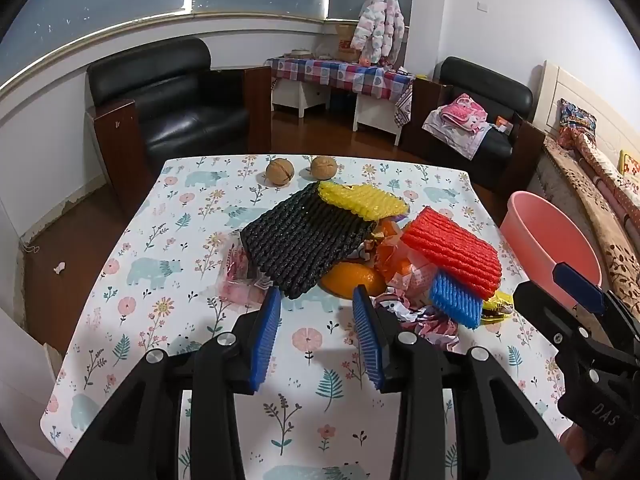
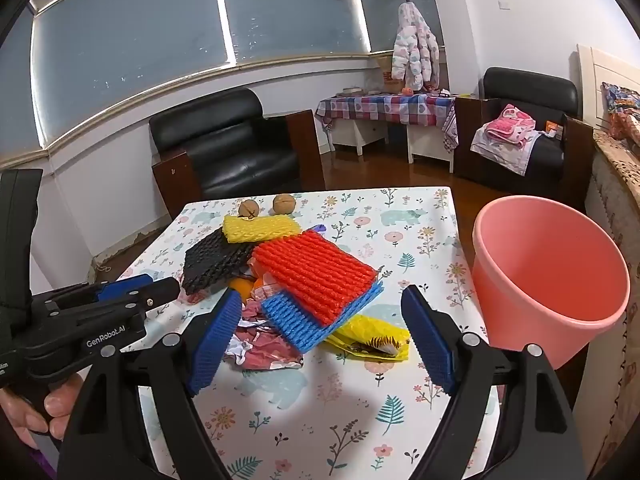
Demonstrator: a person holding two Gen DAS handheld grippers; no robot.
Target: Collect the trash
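Observation:
A trash pile lies mid-table: black foam net (image 1: 308,240) (image 2: 214,258), yellow foam net (image 1: 362,200) (image 2: 260,228), red foam net (image 1: 456,252) (image 2: 316,274), blue foam net (image 1: 456,300) (image 2: 316,320), crumpled wrappers (image 1: 424,318) (image 2: 264,344), a yellow wrapper (image 2: 372,340) and an orange (image 1: 352,278). A pink bucket (image 2: 548,280) (image 1: 552,240) stands at the table's right edge. My left gripper (image 1: 316,300) is open and empty, just before the black net. My right gripper (image 2: 320,308) is open and empty, its jaws either side of the blue net.
Two walnuts (image 1: 302,169) (image 2: 266,206) sit at the far edge of the floral tablecloth (image 1: 160,280). A pink wrapper (image 1: 240,280) lies left of the pile. Black armchairs (image 1: 172,96), a checkered side table (image 1: 344,76) and a bed (image 1: 592,168) stand beyond.

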